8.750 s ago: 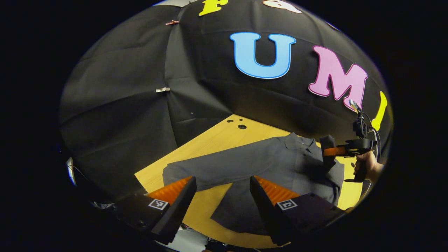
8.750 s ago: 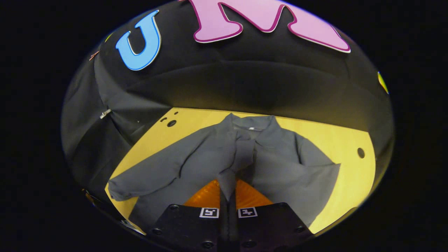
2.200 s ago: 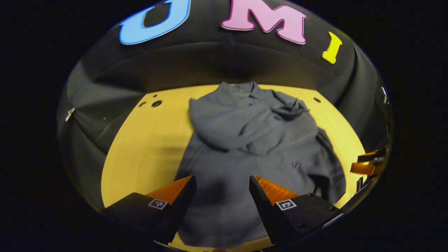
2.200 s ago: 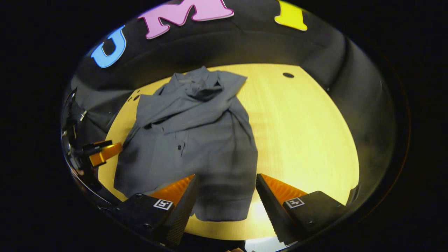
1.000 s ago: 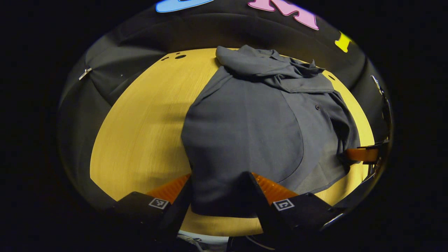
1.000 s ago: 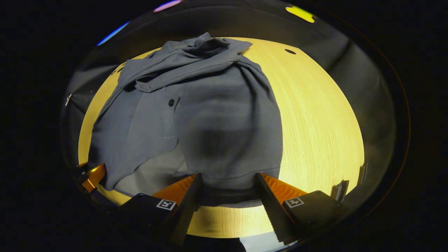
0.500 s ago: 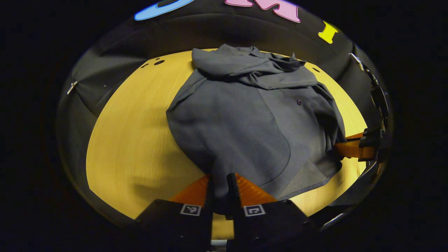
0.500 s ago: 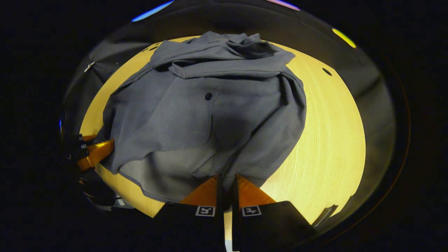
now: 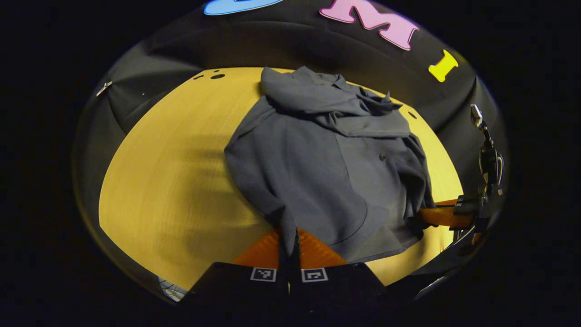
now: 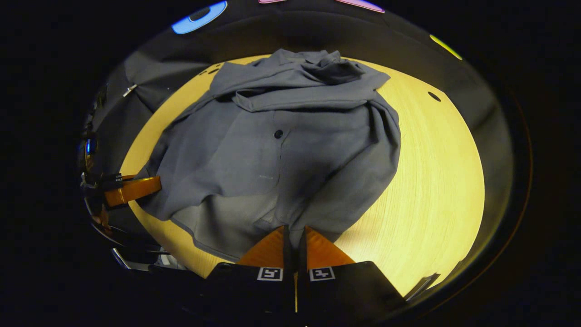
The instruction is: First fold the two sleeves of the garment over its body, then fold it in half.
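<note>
**A:** Garment (image 9: 317, 163) first — what is it, and where does it lie?

**B:** A grey shirt with buttons, spread on a yellow wooden table (image 9: 172, 172). In the left gripper view it stretches away from the jaws, collar end farthest off. Both sleeves (image 9: 336, 106) lie bunched across the chest near the collar, so the body below them reads as one broad grey panel.

**A:** What is the left gripper (image 9: 289, 243) doing?

**B:** Its jaws are pressed together on the near hem of the shirt. A ridge of cloth rises straight out from between the fingers, and the fabric just ahead of them is pulled into a peak.

**A:** And the right gripper (image 10: 294, 240)?

**B:** Much the same. In the right gripper view its fingers pinch the hem at the other bottom corner, with folds fanning up and away from the jaws. The cloth to the left of those jaws shows its lighter inner side, turned up at the edge.

**A:** Can each gripper be seen from the other?

**B:** Yes. In the left gripper view the right gripper (image 9: 420, 218) sits far off to the right of the jaws, against the shirt's edge. In the right gripper view the left gripper (image 10: 156, 184) sits far to the left, also at the shirt's edge.
</note>
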`<state>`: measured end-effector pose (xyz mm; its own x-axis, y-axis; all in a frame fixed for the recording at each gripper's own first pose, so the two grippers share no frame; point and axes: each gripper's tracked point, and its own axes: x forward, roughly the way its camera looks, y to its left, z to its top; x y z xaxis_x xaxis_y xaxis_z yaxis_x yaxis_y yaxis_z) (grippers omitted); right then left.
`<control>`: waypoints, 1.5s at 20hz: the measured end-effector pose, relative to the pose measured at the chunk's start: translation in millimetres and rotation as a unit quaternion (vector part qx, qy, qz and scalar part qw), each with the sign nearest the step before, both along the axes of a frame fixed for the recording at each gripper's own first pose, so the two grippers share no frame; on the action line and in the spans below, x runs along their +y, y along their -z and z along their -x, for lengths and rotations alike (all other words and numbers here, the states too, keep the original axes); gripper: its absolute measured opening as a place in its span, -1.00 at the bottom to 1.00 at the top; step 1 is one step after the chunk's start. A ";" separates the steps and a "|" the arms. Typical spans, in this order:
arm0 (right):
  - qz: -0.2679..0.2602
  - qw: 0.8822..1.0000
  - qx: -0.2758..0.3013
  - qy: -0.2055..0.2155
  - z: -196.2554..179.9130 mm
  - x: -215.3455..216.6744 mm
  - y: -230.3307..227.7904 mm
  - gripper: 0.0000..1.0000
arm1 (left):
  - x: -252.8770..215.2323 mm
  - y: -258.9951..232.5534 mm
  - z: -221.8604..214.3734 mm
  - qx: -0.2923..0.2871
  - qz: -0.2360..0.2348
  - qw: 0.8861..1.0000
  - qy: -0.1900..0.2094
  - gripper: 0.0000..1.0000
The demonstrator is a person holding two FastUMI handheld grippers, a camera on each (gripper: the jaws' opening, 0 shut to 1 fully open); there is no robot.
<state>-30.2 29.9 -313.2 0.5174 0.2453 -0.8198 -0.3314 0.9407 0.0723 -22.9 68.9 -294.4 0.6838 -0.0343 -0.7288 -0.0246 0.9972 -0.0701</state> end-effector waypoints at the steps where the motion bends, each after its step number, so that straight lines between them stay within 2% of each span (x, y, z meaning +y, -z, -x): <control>1: -0.010 1.000 -0.011 0.001 -1.5 -0.2 -7.1 -0.87 | 0.4 -8.9 0.2 -0.010 -0.001 1.000 0.000 -0.87; 8: -0.062 0.994 -0.090 0.000 -27.0 5.0 -61.9 -0.87 | -13.9 -80.2 -12.3 -0.078 0.038 0.996 -0.013 -0.88; 12: -0.068 0.989 -0.129 0.003 -53.4 3.2 -90.7 -0.87 | -20.1 -111.9 -34.6 -0.106 0.036 0.994 -0.007 -0.89; 17: -0.087 0.982 -0.167 0.025 -86.8 -0.3 -124.2 -0.87 | -20.3 -143.4 -62.3 -0.133 0.036 0.990 -0.003 -0.89; 25: -0.095 0.969 -0.226 0.037 -157.0 -1.3 -164.2 -0.87 | -16.1 -189.7 -132.7 -0.172 0.038 0.984 0.009 -0.89; 30: -0.089 0.961 -0.259 0.036 -196.7 -1.4 -174.9 -0.87 | -18.3 -214.9 -188.8 -0.203 0.002 0.978 0.038 -0.89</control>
<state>166.5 28.4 -138.3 0.8660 0.3056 -0.3959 -0.3002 0.9507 0.0772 165.9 50.6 -79.4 0.9121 -0.0988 -0.3979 0.0803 0.9948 -0.0630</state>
